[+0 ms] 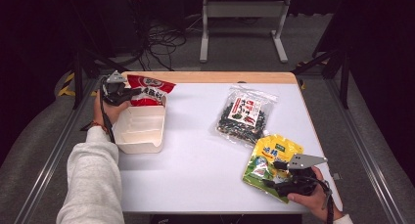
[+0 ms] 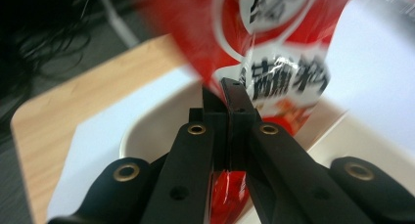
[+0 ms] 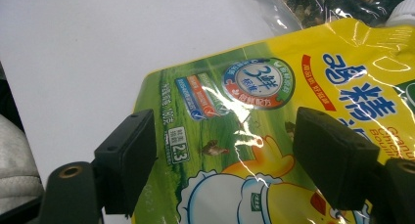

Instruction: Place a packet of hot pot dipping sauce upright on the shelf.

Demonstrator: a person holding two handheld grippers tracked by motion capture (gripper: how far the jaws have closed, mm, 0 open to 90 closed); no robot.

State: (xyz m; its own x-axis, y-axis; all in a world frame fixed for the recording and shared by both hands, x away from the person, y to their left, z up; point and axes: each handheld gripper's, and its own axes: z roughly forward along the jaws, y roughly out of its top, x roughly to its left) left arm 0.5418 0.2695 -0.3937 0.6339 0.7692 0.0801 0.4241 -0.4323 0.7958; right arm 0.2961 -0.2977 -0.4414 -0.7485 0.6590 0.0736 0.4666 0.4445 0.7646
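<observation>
Red packet (image 2: 274, 62) pinched between closed jaws.

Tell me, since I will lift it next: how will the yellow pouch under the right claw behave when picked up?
The yellow pouch is glossy and creased, so it will probably flex and sag. The shiny film may slip between the pads. It lies flat on the white table, so an edge grip probably suits it best.

Bare table (image 1: 195, 150) between tray (image 1: 142, 131) and seaweed bag (image 1: 244, 114).
</observation>
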